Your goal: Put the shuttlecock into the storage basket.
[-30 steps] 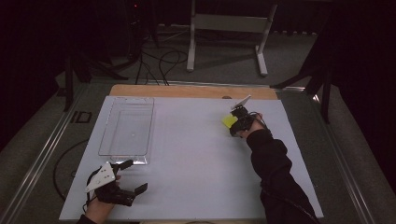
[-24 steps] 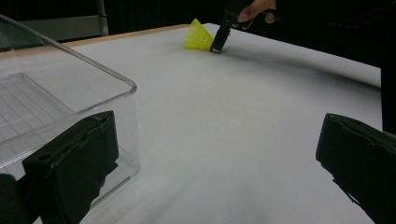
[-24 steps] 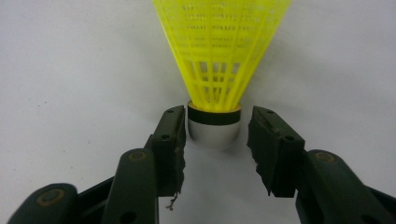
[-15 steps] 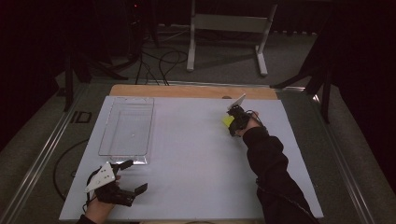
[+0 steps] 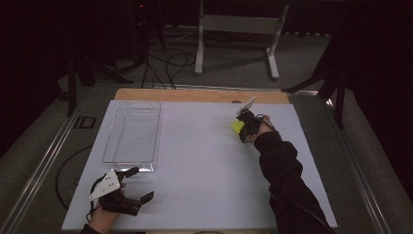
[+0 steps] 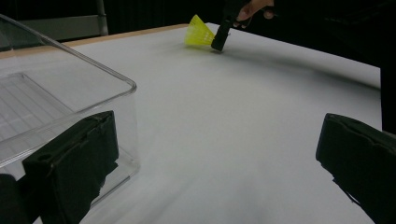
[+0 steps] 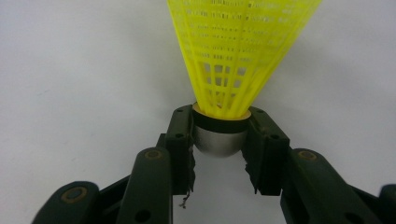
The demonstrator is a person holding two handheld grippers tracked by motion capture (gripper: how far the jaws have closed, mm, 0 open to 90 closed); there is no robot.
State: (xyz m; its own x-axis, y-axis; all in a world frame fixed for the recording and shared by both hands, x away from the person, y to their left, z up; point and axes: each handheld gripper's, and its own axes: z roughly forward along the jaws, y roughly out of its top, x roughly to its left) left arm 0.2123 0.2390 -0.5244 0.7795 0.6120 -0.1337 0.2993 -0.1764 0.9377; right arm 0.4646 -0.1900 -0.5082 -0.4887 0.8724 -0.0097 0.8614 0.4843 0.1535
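Yellow plastic mesh, moulded into a flaring cone, forms the skirt of a shuttlecock [image 7: 243, 51] whose rounded, silvery-grey cap sits between the two black jaws of the right gripper [image 7: 219, 140]. The jaws have just been closing and now press on either side of the cap, just below a thin black band. In the high view the shuttlecock [image 5: 237, 126] lies toward the far right of the table [image 5: 204, 161], a smooth, matte white board with a strip of pale wood along its far edge. The right gripper [image 5: 247, 127] reaches it from the near side, carried by a hand at the end of a dark sleeve [image 5: 285, 180].

The left gripper [image 5: 141, 184] rests near the table's front left corner (its grey three-cornered plate faces up), its padded, blocky black jaws spread wide with nothing between them. Just beyond it stands a clear plastic tray [image 5: 132, 130], rectangular with rounded corners, glossy walls and a finely ribbed floor, well apart from the shuttlecock.
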